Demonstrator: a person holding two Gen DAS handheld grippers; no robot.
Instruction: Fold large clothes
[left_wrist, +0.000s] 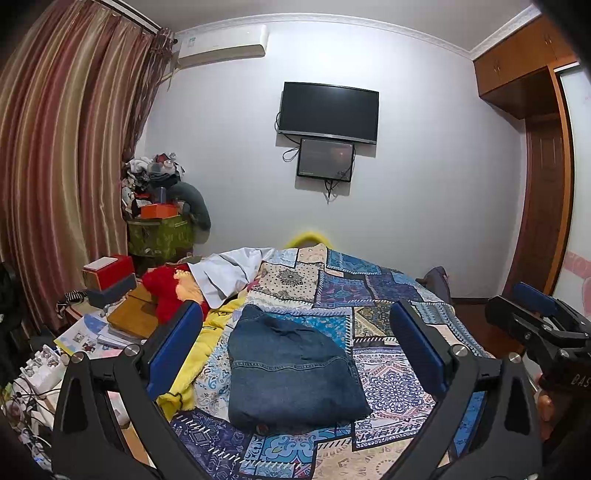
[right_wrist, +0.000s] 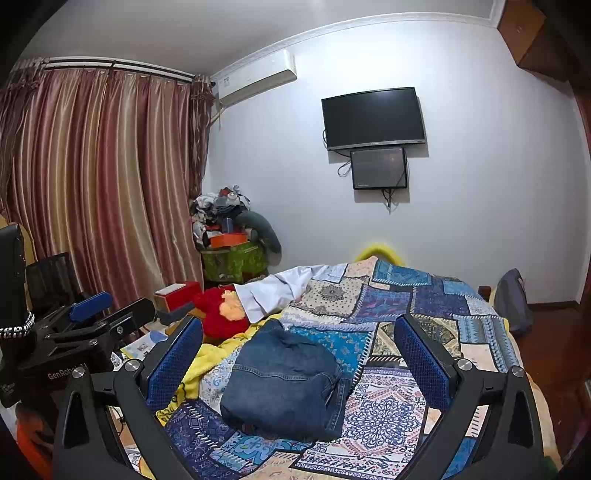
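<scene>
A folded pair of blue denim jeans (left_wrist: 291, 373) lies on the patchwork bedspread (left_wrist: 388, 291), near its front. It also shows in the right wrist view (right_wrist: 284, 384). My left gripper (left_wrist: 295, 343) is open and empty, held above the bed with the jeans between and beyond its blue pads. My right gripper (right_wrist: 295, 354) is open and empty too, raised above the jeans. The right gripper shows at the right edge of the left wrist view (left_wrist: 535, 321). The left gripper shows at the left of the right wrist view (right_wrist: 99, 314).
A white garment (left_wrist: 225, 273), a red plush toy (left_wrist: 166, 291) and a yellow blanket (left_wrist: 210, 332) lie at the bed's left side. A cluttered bedside table with boxes (left_wrist: 110, 280) stands left. A TV (left_wrist: 328, 110) hangs on the far wall. A wardrobe (left_wrist: 535, 147) stands right.
</scene>
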